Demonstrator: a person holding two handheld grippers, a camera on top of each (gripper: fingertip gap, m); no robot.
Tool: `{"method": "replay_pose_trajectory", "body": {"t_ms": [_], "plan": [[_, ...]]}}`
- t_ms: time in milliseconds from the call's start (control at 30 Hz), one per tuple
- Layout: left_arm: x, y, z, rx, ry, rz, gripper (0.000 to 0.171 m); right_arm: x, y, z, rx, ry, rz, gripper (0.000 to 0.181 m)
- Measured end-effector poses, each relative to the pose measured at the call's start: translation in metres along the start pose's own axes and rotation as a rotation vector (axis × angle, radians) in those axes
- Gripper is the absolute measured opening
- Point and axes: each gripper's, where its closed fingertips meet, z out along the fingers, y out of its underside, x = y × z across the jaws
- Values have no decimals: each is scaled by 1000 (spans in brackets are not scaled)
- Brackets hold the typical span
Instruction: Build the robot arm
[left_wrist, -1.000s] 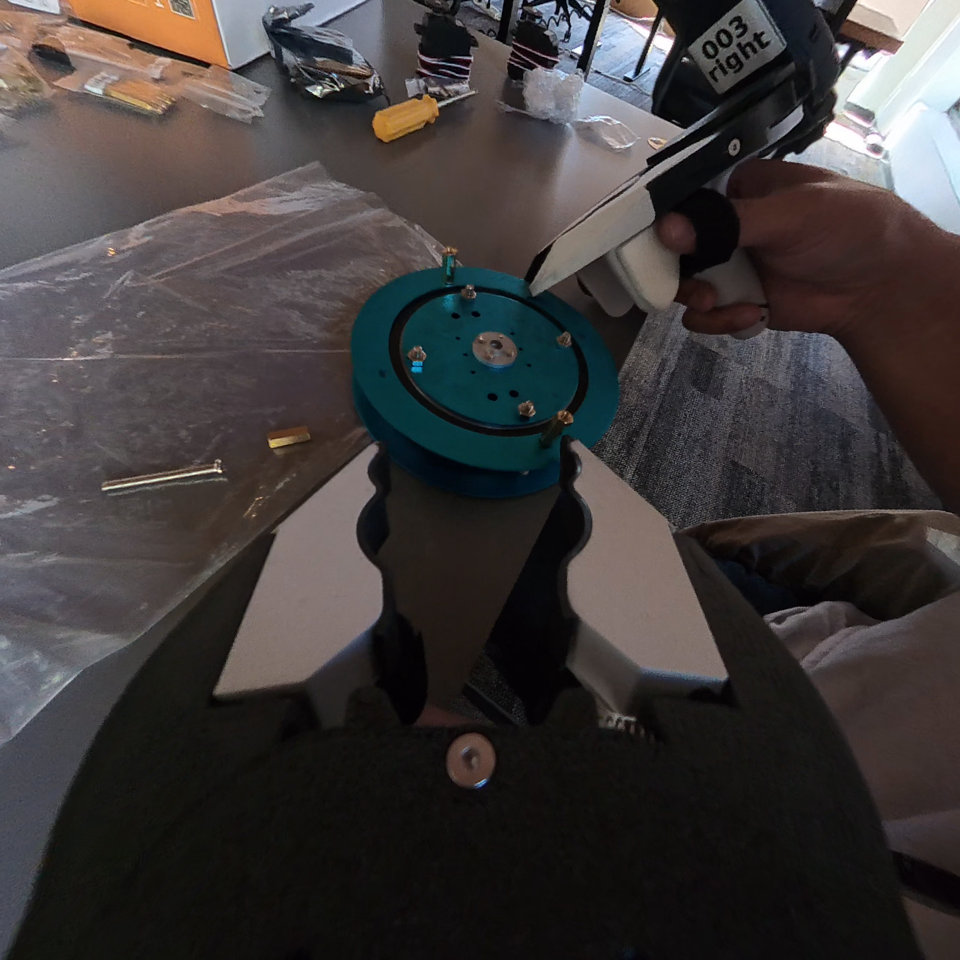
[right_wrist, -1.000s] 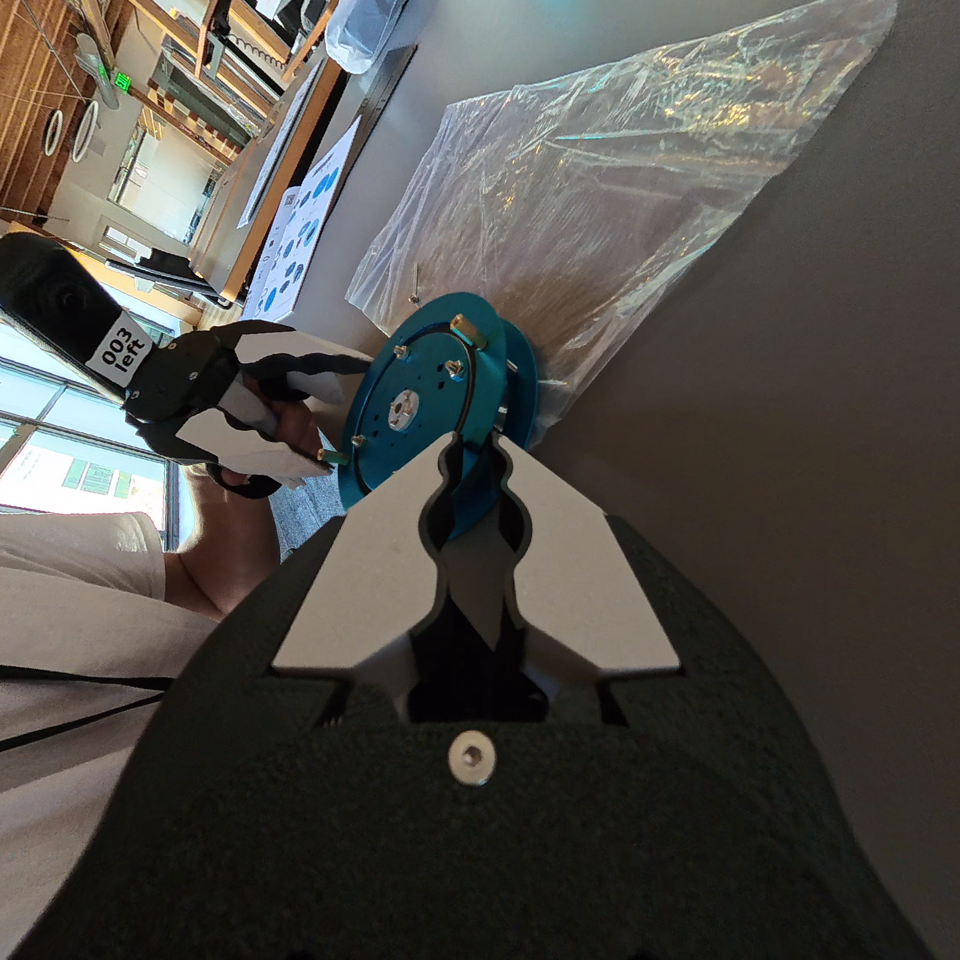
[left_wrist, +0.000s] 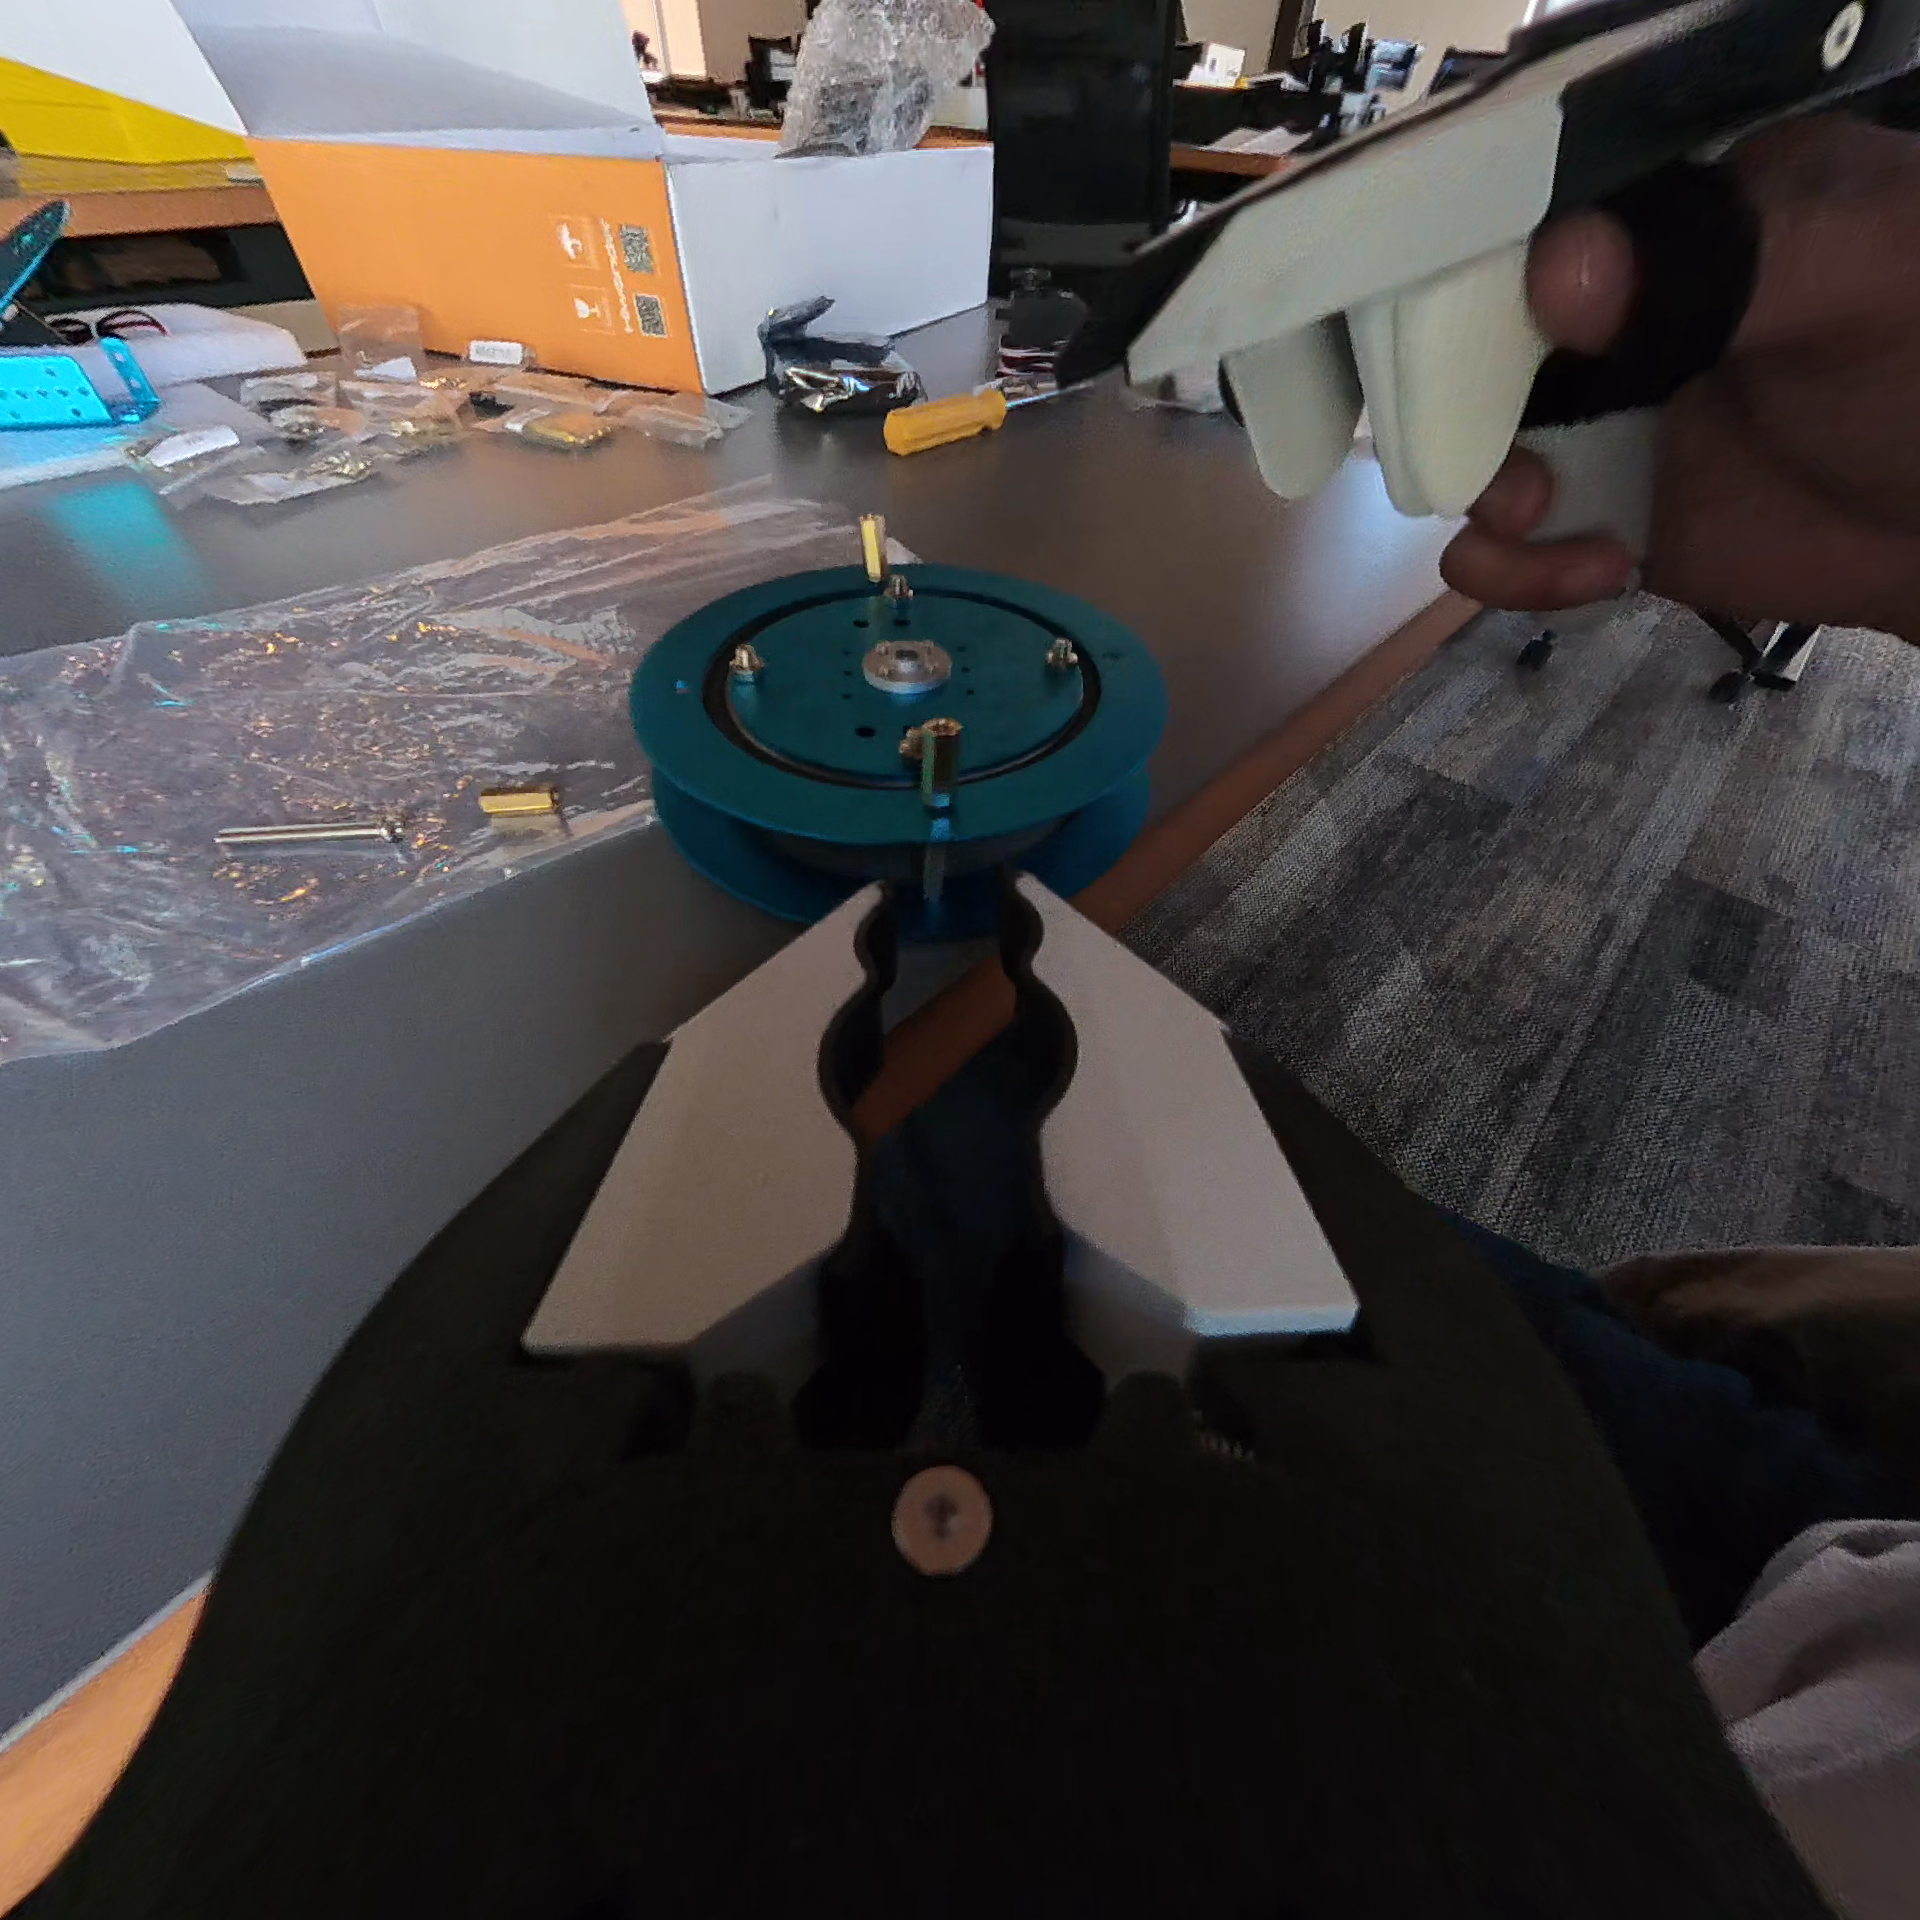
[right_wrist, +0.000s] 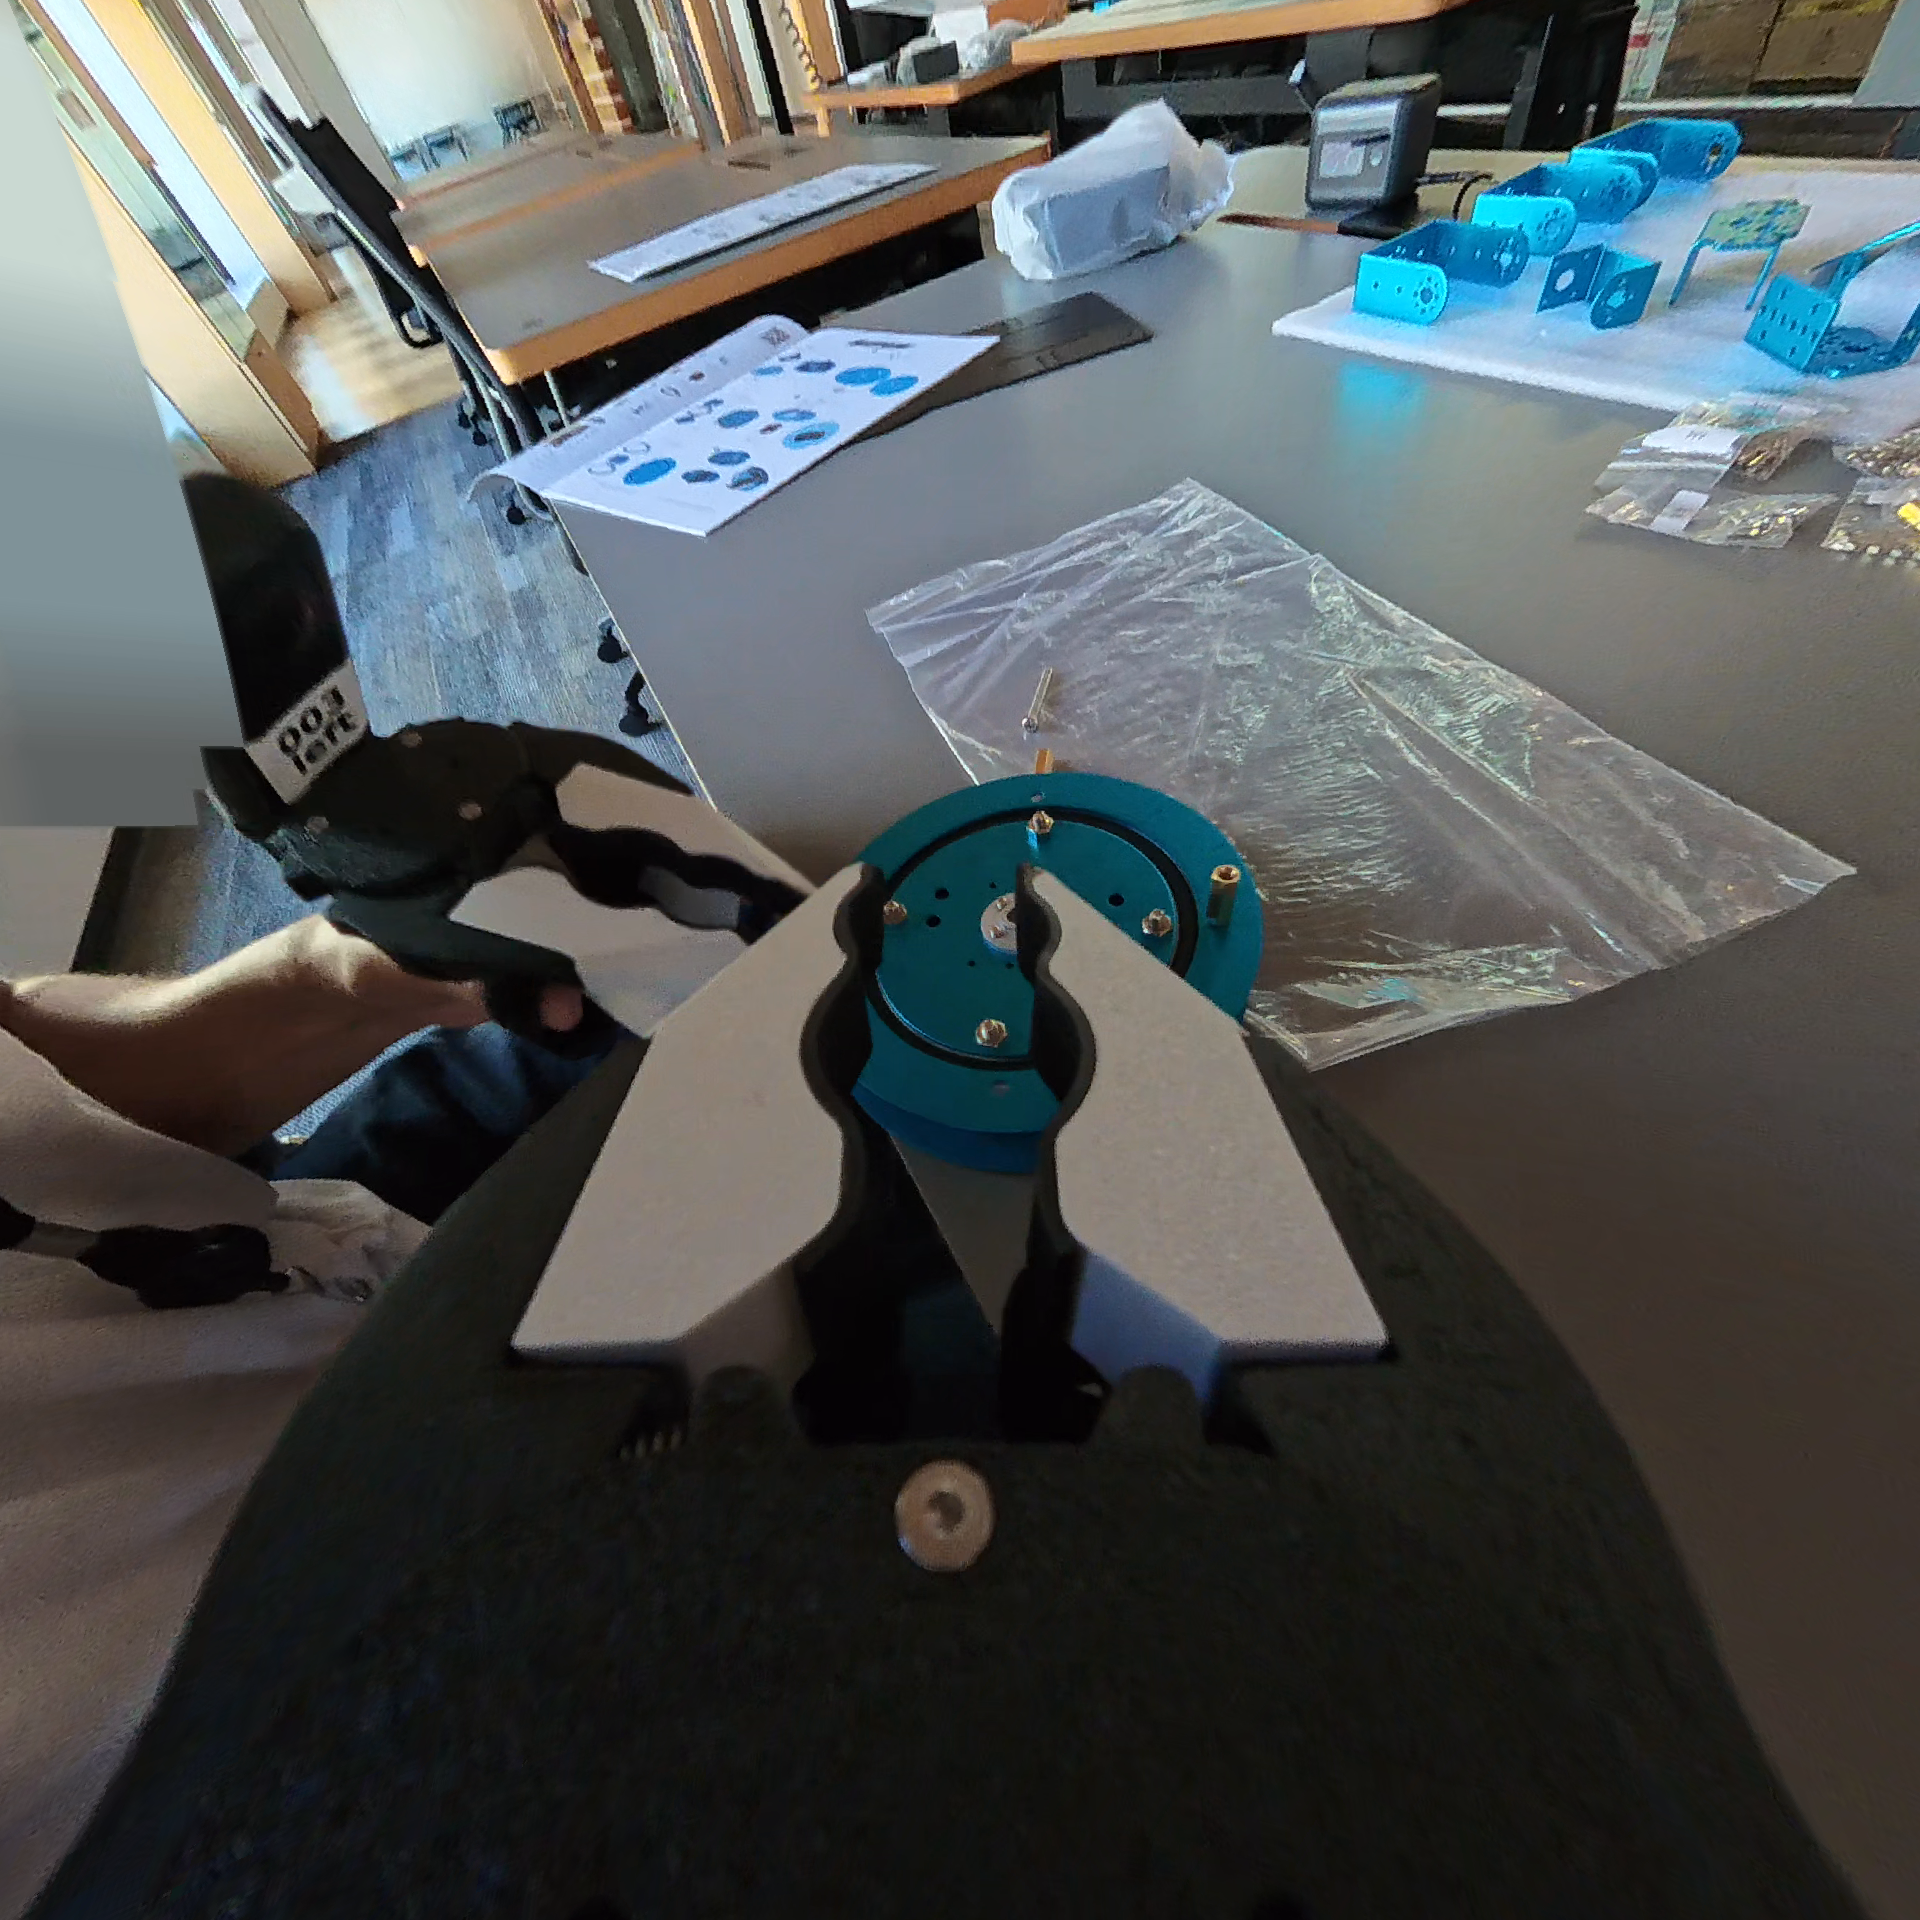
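Left wrist view: hand-held gripper (left_wrist: 943, 902) released — retreated.

White label w/ print on left gripper (right_wrist: 769, 904); wording withheld

Teal-blue disc assembly (left_wrist: 896, 717) with black ring, silver hub, brass standoffs. Dark grey surface (left_wrist: 312, 1143), orange-brown edge. Clear plastic bag (left_wrist: 312, 727) with rainbow glints. Yellow screwdriver handle (left_wrist: 943, 423). Orange-and-white box (left_wrist: 582, 260). Bright blue brackets (right_wrist: 1621, 249). Grey mottled carpet (left_wrist: 1558, 935). Both claws: white fingers (left_wrist: 717, 1164), black bodies.
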Motion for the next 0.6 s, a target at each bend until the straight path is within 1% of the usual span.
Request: {"method": "replay_pose_trajectory", "body": {"t_ms": [167, 267, 400, 600], "plan": [[2, -3, 0, 21, -12, 24, 19, -3, -6, -11, 31, 7, 27, 23], [-2, -4, 2, 17, -32, 52, 19, -4, -3, -13, 26, 13, 33, 23], [-3, -1, 5, -11, -23, 57, 19, -6, 3, -14, 8, 7, 36, 23], [0, -1, 9, -20, -24, 84, 18, -5, 7, -11, -10, 1, 37, 23]]}}
